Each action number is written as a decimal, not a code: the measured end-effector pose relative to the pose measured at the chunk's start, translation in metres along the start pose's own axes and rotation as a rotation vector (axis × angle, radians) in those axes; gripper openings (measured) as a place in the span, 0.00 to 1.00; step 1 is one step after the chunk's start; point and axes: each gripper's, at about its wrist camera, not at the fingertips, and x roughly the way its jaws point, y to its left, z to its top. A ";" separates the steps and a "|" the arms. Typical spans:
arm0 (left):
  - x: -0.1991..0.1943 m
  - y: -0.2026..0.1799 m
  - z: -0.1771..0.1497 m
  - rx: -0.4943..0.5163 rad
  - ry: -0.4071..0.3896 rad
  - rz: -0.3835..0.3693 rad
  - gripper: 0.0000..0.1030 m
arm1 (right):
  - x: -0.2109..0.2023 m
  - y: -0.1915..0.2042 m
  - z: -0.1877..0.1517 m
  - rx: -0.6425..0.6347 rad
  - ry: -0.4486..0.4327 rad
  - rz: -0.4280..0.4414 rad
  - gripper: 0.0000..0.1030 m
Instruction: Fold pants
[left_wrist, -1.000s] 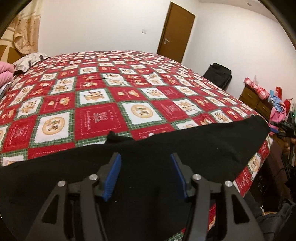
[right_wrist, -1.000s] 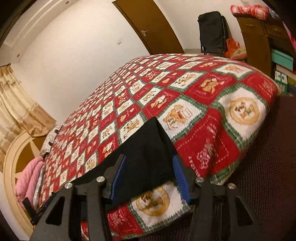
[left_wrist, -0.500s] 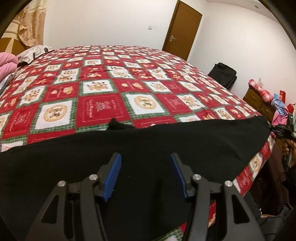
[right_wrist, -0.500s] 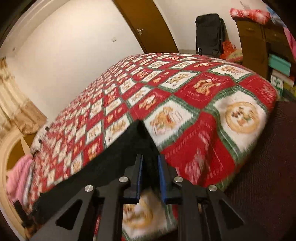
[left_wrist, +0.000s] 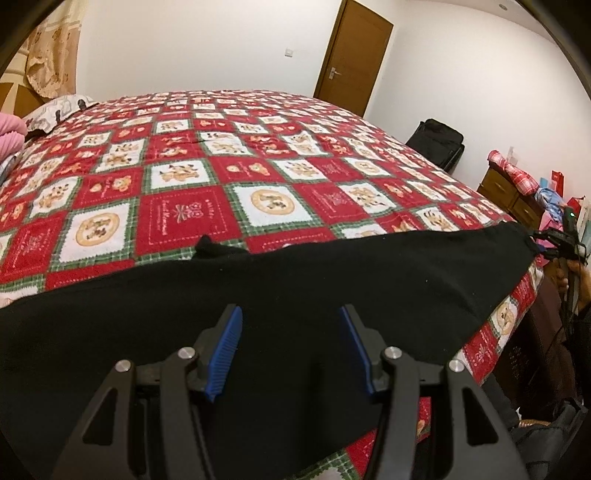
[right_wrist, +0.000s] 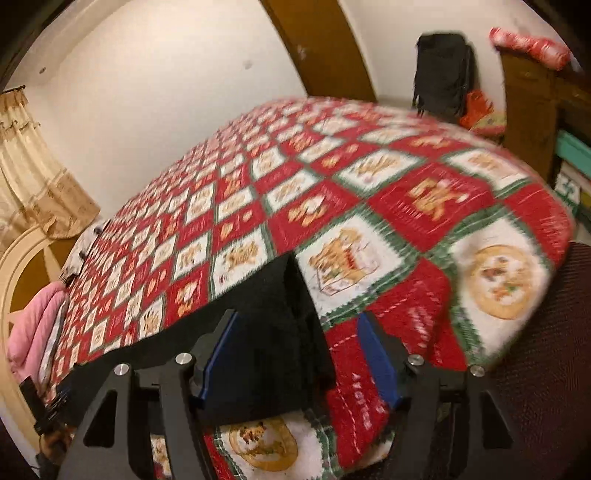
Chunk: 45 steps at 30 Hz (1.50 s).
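Black pants flat on bed, low in frame. Left gripper jaws wide, empty. Right gripper jaws opening over pant end. Could bunch if grabbed crooked.

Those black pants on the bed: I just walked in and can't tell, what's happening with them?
A person is folding the black pants, working with hand-held tongs in each hand. The pants lie stretched along the near edge of the bed's red patchwork quilt. The left tongs hover open over the middle of the fabric, gripping nothing. The right tongs are at one narrow end of the pants, their jaws opening with that end between them but not pinched. No fold is visible yet.
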 end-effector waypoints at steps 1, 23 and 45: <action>-0.001 0.002 -0.001 0.006 -0.002 0.008 0.55 | 0.006 0.000 0.001 -0.011 0.023 -0.005 0.64; -0.025 0.044 -0.006 -0.079 -0.039 0.044 0.55 | -0.021 0.241 -0.050 -0.455 -0.004 0.329 0.13; -0.048 0.079 -0.005 -0.133 -0.091 0.089 0.55 | 0.116 0.392 -0.193 -0.836 0.276 0.260 0.14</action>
